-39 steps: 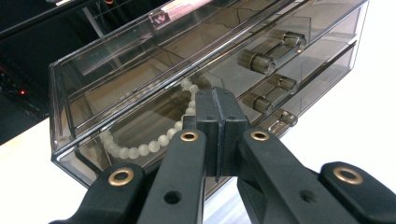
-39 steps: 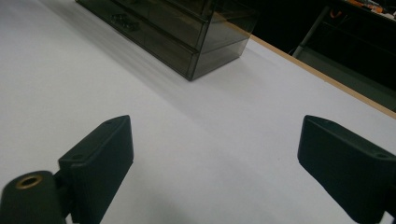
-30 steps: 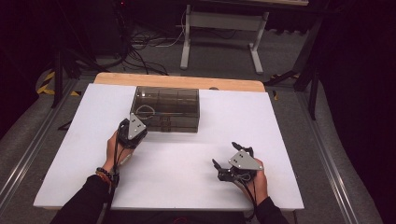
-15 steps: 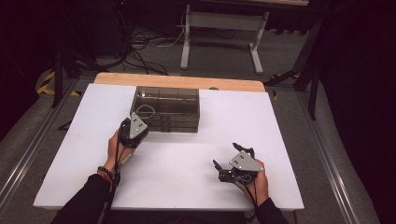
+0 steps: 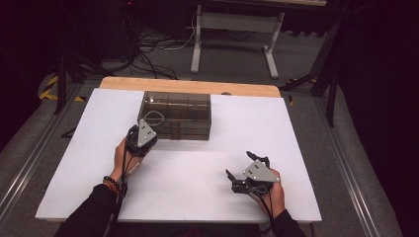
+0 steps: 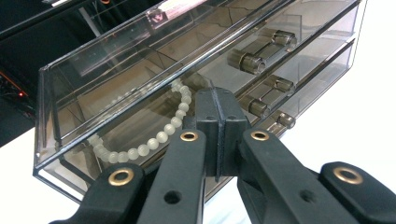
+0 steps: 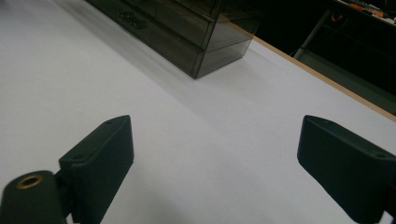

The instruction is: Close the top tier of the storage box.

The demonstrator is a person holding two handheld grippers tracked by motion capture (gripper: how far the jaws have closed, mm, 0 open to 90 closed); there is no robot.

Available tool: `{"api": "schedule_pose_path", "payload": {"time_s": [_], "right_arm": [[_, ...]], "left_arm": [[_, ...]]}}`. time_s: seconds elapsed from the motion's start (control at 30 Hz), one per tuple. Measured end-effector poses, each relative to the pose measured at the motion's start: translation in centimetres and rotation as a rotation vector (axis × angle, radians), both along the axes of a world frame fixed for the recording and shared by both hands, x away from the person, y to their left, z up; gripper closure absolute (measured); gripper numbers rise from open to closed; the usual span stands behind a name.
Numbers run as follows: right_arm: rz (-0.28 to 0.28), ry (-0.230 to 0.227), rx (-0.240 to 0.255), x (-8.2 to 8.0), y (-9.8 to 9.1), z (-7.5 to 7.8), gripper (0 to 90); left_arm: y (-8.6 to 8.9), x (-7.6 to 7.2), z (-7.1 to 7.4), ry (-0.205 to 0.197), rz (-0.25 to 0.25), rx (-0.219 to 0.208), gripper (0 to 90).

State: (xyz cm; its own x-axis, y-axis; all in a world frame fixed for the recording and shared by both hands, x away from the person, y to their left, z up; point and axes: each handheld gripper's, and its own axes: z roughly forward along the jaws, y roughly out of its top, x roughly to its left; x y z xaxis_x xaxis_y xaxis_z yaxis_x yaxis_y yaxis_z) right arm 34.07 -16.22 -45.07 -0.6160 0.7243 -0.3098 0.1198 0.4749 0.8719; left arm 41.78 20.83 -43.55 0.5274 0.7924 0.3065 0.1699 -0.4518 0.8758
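Smoked drawer box (image 5: 176,116), closed left claw (image 6: 217,109) at its front, right claw (image 7: 212,163) open nearby.

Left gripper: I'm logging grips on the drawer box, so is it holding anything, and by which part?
Nothing visibly. The left gripper is shut pad to pad against the front of the clear drawer box, with no handle between the pads. The right gripper is open over bare table.

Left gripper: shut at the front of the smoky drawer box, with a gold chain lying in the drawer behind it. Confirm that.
Not quite. The left gripper is shut at the front of the drawer box, but the left gripper view shows a string of pale beads behind the smoky plastic, not a gold chain.
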Motion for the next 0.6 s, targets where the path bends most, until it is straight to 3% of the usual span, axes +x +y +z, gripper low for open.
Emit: {"api": "schedule_pose_path", "payload": {"time_s": [0.6], "right_arm": [[0.006, 0.001, -0.003, -0.08, 0.09, -0.02, 11.4]], "left_arm": [[0.04, -0.49, 0.36, -0.007, -0.014, -0.009, 89.3]]}}
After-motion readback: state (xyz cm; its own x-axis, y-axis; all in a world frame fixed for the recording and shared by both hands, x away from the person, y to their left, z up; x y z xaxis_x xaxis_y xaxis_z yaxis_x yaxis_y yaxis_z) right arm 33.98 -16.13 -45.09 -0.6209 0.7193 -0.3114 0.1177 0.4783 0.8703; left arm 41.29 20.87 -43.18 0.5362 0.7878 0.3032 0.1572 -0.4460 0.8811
